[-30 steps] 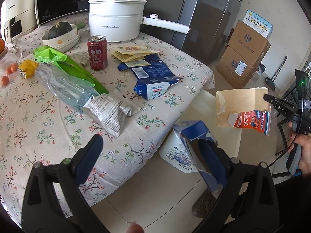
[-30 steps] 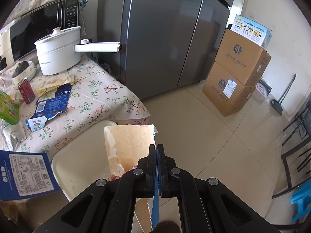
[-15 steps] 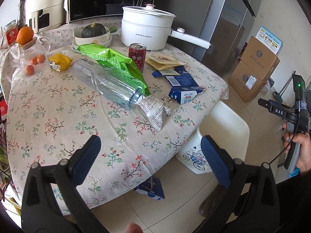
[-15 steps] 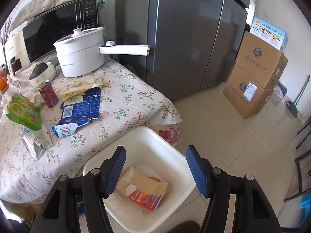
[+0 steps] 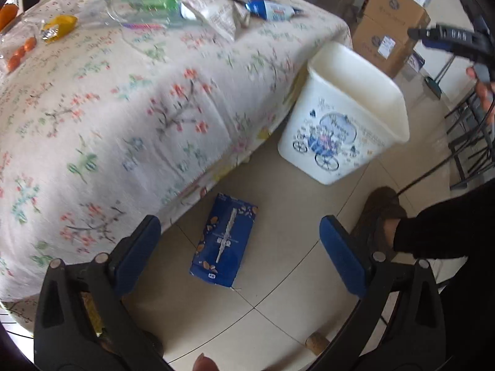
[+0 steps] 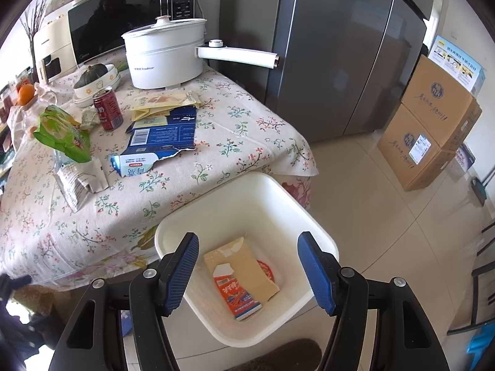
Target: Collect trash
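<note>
A flat blue carton lies on the floor tiles by the table's edge. My left gripper hangs above it, open and empty, pointing steeply down. A white bin with a blue carriage print stands to the right of it. In the right wrist view my right gripper is open over the bin. A torn brown and red carton lies at the bottom. On the table lie a torn blue milk carton, a red can, a green bag and a silver wrapper.
A white pot with a long handle, a bowl with a squash and a microwave stand at the table's back. A grey fridge and stacked cardboard boxes lie beyond. A slippered foot stands beside the bin.
The blue carton left my left gripper and fell to the floor; that gripper then sank towards it. My right gripper opened and the brown carton dropped into the bin.
</note>
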`<control>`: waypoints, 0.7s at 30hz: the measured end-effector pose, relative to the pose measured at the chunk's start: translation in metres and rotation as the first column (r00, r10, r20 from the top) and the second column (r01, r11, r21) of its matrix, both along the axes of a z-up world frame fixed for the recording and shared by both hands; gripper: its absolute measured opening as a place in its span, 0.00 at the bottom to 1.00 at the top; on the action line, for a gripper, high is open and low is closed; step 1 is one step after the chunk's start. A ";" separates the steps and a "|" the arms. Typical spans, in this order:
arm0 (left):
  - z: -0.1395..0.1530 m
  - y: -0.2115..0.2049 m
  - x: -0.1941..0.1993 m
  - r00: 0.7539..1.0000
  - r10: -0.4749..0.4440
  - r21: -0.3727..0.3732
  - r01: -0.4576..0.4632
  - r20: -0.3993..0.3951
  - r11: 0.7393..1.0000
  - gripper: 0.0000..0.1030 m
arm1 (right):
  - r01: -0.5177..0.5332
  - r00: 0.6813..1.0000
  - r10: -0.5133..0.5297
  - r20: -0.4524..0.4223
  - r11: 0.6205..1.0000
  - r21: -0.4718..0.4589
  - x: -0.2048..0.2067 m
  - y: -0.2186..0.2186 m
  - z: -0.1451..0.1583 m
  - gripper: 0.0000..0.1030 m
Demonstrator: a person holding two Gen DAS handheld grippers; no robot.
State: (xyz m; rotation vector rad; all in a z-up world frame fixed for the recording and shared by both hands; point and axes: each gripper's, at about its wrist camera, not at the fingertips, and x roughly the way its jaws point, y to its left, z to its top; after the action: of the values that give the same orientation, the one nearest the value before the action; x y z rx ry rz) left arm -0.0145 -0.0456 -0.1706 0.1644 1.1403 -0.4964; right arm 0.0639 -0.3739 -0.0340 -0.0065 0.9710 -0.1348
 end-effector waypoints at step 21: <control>-0.261 -0.035 0.029 0.966 -0.149 0.321 0.213 -0.212 0.923 0.99 | -0.020 0.997 0.022 -0.071 0.999 0.029 0.010 -0.011 -0.021 0.66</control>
State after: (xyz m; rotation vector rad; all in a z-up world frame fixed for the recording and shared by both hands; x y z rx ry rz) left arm 0.0143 -0.0804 -0.4320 0.5411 1.3967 -0.4806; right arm 0.0740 -0.3852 -0.0549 0.0047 1.0441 -0.1024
